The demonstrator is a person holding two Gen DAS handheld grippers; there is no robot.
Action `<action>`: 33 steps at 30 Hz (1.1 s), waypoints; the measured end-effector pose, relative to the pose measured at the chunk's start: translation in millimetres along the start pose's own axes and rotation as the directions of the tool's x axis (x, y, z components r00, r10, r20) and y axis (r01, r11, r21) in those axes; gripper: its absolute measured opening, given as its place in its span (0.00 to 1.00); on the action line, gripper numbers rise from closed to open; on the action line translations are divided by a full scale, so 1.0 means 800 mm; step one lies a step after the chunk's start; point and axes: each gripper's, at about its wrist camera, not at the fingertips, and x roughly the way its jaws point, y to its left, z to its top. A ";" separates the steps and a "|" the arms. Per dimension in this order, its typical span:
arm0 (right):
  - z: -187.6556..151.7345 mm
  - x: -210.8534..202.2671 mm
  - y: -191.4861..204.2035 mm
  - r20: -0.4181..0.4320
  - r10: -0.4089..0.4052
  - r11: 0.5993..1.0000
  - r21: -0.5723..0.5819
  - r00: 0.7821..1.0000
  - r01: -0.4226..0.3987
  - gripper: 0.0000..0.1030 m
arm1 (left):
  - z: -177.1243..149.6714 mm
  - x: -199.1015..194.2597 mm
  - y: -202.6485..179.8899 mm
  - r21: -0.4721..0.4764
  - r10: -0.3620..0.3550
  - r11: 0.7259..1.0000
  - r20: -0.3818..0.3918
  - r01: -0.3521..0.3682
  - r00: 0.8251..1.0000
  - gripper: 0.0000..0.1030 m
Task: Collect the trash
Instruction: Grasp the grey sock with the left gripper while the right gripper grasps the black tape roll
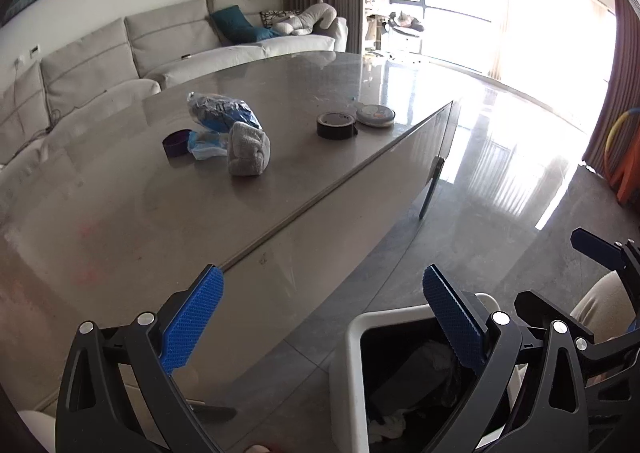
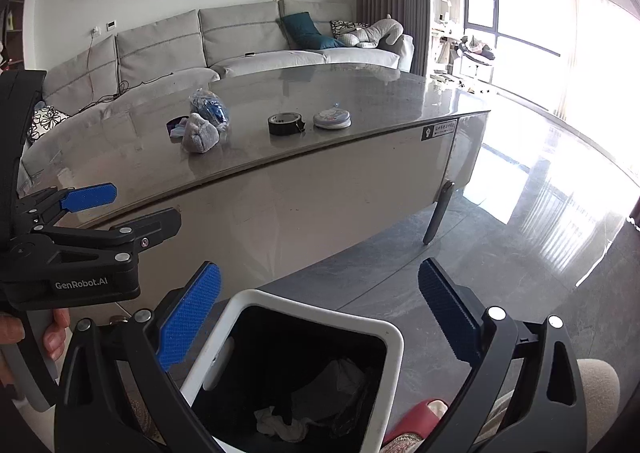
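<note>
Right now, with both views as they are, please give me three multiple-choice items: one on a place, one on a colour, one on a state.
1. Where does the roll of black tape lie?
A. on the sofa
B. on the table top, beside the round tin
C. in the bin

2. What colour is the rim of the trash bin?
A. white
B. red
C. green

3. How do the jaws of the right gripper stand?
A. shut on a towel
B. shut on nothing
C. open, empty

Answers: 1 B, the tape sits on the table next to the tin. 2 A, the rim shows white. 3 C, the blue pads are wide apart with nothing between.
</note>
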 end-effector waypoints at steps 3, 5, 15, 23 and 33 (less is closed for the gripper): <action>0.028 0.011 0.001 0.025 0.008 1.000 -0.016 1.000 -0.007 0.96 | 0.021 0.005 0.013 -0.035 -0.001 0.999 0.022 0.001 1.000 0.95; 0.048 0.019 0.003 0.045 0.008 1.000 -0.025 0.999 -0.007 0.96 | 0.033 0.011 0.021 -0.059 0.003 0.998 0.030 -0.001 1.000 0.95; 0.112 0.080 0.021 0.101 0.018 0.995 -0.094 0.995 -0.008 0.96 | 0.085 0.064 0.051 -0.083 0.046 0.996 0.019 -0.045 0.999 0.95; 0.134 0.134 0.022 0.076 0.035 0.996 -0.086 0.996 -0.029 0.96 | 0.105 0.116 0.073 -0.154 0.057 0.986 -0.047 -0.064 0.997 0.95; 0.137 0.169 0.021 0.072 0.022 0.993 -0.117 0.997 -0.013 0.96 | 0.107 0.156 0.079 -0.148 0.069 0.985 -0.104 -0.084 0.992 0.95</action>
